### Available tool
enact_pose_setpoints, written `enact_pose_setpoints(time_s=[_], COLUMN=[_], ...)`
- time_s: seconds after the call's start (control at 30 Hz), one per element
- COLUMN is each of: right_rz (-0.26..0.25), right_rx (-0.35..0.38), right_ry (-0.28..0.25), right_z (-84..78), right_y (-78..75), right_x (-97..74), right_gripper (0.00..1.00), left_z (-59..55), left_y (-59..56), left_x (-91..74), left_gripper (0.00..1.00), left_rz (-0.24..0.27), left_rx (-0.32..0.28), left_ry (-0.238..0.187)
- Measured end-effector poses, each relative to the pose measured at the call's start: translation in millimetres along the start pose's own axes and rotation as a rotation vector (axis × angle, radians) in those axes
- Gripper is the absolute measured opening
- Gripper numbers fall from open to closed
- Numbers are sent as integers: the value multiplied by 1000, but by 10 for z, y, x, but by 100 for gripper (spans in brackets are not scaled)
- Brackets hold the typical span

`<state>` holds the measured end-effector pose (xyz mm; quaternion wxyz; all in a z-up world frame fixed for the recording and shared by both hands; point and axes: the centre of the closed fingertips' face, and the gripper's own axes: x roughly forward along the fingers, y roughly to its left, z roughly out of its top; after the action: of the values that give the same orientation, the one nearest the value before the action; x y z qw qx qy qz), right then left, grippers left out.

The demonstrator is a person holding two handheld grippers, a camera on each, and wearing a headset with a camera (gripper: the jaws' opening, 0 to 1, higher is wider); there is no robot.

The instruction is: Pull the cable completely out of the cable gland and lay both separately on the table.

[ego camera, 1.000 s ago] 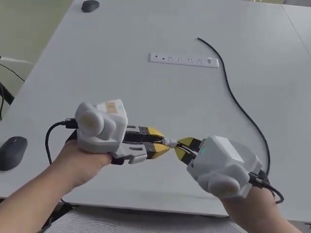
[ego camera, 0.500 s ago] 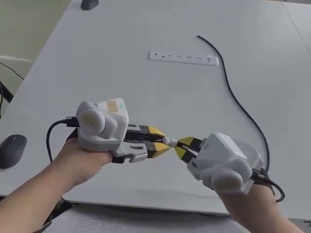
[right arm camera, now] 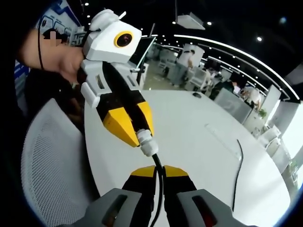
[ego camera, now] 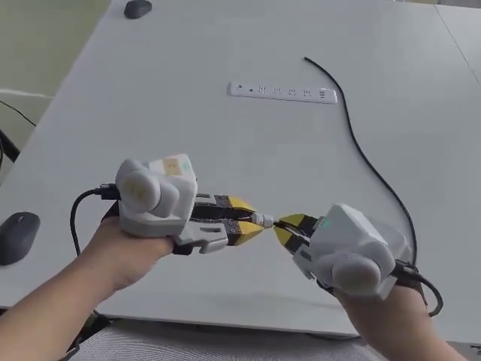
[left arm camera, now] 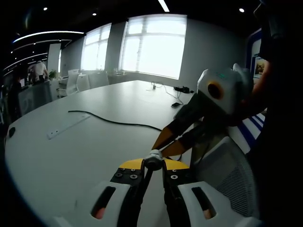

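Left fingers [left arm camera: 130, 164] gripping cable gland [right arm camera: 147, 142], right fingers [right arm camera: 142, 172] pinching cable [right arm camera: 158, 174], right gripper view clearest

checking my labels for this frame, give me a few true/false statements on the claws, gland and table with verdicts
1. The left claw is shut on the white cable gland. True.
2. The cable is fully out of the gland. False: it runs from the gland into the shut right claw.
3. A power strip lies on the table. True.
4. The gland rests on the table. False: it is held in the air near the table's front edge.
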<state>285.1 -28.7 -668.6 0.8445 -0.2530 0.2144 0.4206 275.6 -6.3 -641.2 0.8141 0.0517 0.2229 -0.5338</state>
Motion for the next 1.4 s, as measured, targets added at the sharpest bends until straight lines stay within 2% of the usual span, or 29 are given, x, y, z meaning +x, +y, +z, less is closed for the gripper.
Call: enact_pose_setpoints(time_s=[0.23,0.47,0.67,0.87,0.97,1.1,1.4], right_rz=[-15,-34,-56,-66,-66,-72,-58], right_rx=[104,254,449,502,591,614,615], right_ry=[25,50,74,101,107,129,130], right_z=[-173,-361,-594,-766,-838,-937,-920], right_y=[-91,-177,-241,-254,-235,-240,-187], right_x=[7,40,64,88,104,121,125], right_gripper=[0,0,0,0,0,0,1], left_z=[0,5,15,12,9,6,-19], left_y=[1,12,19,7,10,12,10], left_x=[-31,-41,-49,-57,-68,-87,-103], left_gripper=[15,15,15,15,15,15,15], left_rz=[3,3,3,2,2,4,5], left_rx=[-2,-4,-6,-8,-10,-12,-13], left_ry=[-4,-7,-11,-14,-15,-18,-14])
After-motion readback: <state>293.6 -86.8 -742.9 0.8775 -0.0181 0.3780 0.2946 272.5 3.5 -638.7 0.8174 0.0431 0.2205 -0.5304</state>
